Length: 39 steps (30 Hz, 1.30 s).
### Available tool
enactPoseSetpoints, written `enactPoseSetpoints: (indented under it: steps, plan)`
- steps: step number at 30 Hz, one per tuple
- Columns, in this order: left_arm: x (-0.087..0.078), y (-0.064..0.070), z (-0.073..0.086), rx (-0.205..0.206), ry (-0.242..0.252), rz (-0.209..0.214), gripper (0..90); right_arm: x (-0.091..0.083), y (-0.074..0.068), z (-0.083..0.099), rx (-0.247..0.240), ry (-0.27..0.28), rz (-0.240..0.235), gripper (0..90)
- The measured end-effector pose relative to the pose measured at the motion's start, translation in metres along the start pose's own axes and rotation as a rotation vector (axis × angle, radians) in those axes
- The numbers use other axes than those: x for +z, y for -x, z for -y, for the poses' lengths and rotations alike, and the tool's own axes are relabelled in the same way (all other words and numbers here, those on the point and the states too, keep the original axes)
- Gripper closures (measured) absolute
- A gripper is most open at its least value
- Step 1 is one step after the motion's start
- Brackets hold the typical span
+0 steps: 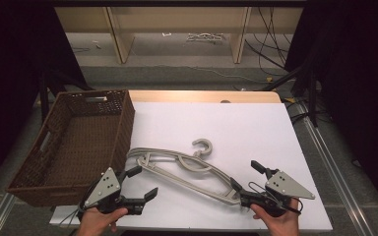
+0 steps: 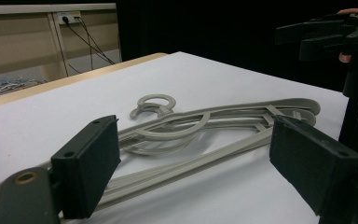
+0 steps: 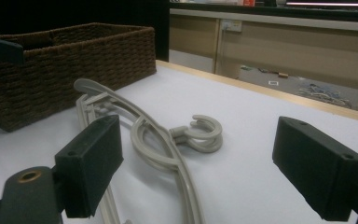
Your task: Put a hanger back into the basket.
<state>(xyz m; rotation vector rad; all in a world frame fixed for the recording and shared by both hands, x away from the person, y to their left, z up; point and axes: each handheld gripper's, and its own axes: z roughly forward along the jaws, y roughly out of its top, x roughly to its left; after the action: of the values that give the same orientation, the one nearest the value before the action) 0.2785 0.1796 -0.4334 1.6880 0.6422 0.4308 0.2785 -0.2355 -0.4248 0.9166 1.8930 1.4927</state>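
White tabletop bears grey hangers and wicker basket; both grippers' jaws gape apart.

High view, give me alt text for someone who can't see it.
Grey plastic coat hangers lie stacked on a white table, between two open hand-held grippers: the left gripper near a brown woven wicker basket, the right gripper at the hangers' other end.
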Motion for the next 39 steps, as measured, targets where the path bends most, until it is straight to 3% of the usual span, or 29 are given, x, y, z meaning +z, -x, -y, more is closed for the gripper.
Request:
enactPoseSetpoints:
  steps: [6,7,15,20,24,27,31,38,39]
  plan:
    - [0.000,0.001,0.000,-0.014,-0.011,-0.008,16.0,0.000,0.000,0.000,-0.004,-0.018,-0.011,16.9]
    - [0.000,0.001,0.000,0.002,-0.011,-0.005,16.0,0.000,0.000,0.000,-0.005,-0.018,-0.011,16.9]
    - [0.001,0.001,0.000,0.008,-0.020,-0.003,16.0,0.002,0.000,0.001,-0.012,-0.020,-0.006,16.5]
    - [0.001,0.001,0.000,0.012,-0.023,0.000,16.0,0.005,-0.001,0.002,-0.022,-0.053,-0.005,16.0]
    - [0.002,0.001,0.001,0.010,-0.021,-0.002,16.0,0.008,0.000,0.001,-0.051,-0.092,-0.005,18.0]
    - [0.002,0.001,0.001,0.005,-0.024,-0.006,16.0,0.012,0.005,-0.001,-0.086,-0.122,0.005,24.3]
    - [0.003,0.002,0.002,0.005,-0.027,-0.004,16.0,0.017,0.011,-0.004,-0.099,-0.200,0.009,25.2]
    - [0.003,0.002,0.002,-0.004,-0.033,-0.008,16.0,0.032,0.014,-0.012,-0.149,-0.287,-0.047,26.0]
    - [0.004,0.001,0.001,0.010,-0.036,-0.005,16.0,0.035,0.014,-0.012,-0.150,-0.302,-0.059,26.8]
